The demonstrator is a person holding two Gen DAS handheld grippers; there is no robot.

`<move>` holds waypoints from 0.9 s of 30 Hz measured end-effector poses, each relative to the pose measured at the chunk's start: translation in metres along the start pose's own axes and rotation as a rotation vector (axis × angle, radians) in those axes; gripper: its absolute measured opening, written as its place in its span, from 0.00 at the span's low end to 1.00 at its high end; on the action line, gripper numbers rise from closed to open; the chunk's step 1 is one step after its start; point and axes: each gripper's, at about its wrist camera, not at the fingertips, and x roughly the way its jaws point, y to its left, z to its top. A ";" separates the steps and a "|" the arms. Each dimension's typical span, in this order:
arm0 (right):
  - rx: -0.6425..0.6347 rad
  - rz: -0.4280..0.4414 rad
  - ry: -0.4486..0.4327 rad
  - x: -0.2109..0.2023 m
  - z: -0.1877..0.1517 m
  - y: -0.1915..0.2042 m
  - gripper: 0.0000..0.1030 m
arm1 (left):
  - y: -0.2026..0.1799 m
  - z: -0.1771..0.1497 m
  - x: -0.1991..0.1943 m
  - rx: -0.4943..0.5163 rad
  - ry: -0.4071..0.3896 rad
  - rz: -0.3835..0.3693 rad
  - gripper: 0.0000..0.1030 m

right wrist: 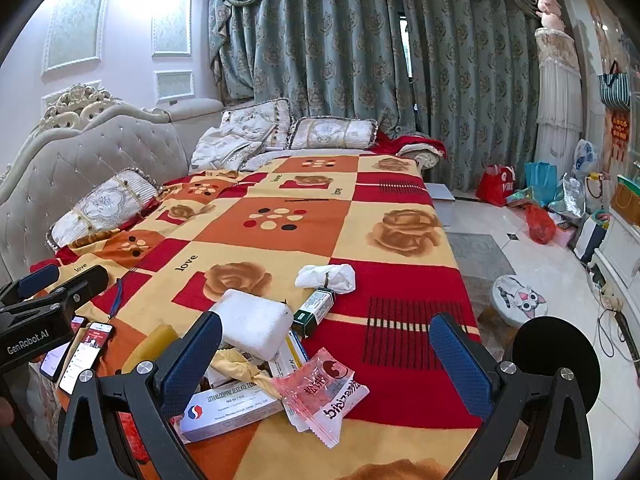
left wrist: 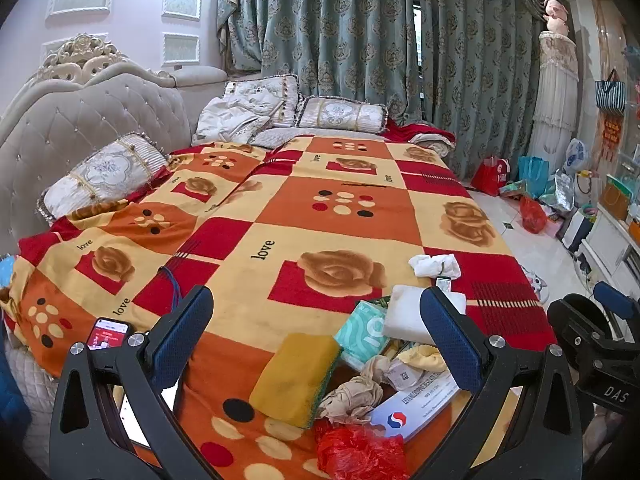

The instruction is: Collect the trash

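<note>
Bedroom, bed [left wrist: 340,216] covered with a red/orange/yellow checked blanket, patterned teal curtains [left wrist: 360,40] behind, tufted grey headboard [left wrist: 80,128] on the left. Trash pile sits at the near blanket edge, right under both grippers.

Left gripper [left wrist: 320,336]: fingers spread wide, holding nothing. Between its fingers: 1 yellow sponge [left wrist: 294,378], 1 teal tissue pack [left wrist: 362,334], 1 crumpled beige paper wad [left wrist: 352,396], 1 white medicine box [left wrist: 416,408], 1 red plastic bag [left wrist: 360,456] nearest the camera. 1 white foam block [left wrist: 408,312] touches the inside of its right finger; 1 crumpled white tissue [left wrist: 434,266] lies just beyond.

Right gripper [right wrist: 326,352]: fingers also wide apart, empty. Between them: 1 pink-and-clear snack wrapper [right wrist: 324,392], and 1 green-and-white small box [right wrist: 314,308] further ahead. 2 phones [right wrist: 86,356] lie left of its left finger, screens lit.

Pillows: 4 visible. Floor to the right holds several bags and 1 cat-face stool [right wrist: 520,298].
</note>
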 end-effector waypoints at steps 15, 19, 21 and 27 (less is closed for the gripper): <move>-0.009 -0.015 0.008 0.000 -0.001 -0.002 1.00 | -0.004 -0.003 0.001 -0.006 0.010 -0.005 1.00; -0.011 -0.017 0.009 0.000 -0.002 -0.002 1.00 | -0.005 -0.006 0.001 -0.011 0.013 -0.010 1.00; -0.011 -0.018 0.009 0.000 -0.002 -0.002 1.00 | -0.005 -0.006 0.001 -0.011 0.015 -0.010 1.00; -0.012 -0.018 0.011 0.000 -0.002 -0.002 1.00 | -0.004 -0.006 0.001 -0.011 0.014 -0.010 1.00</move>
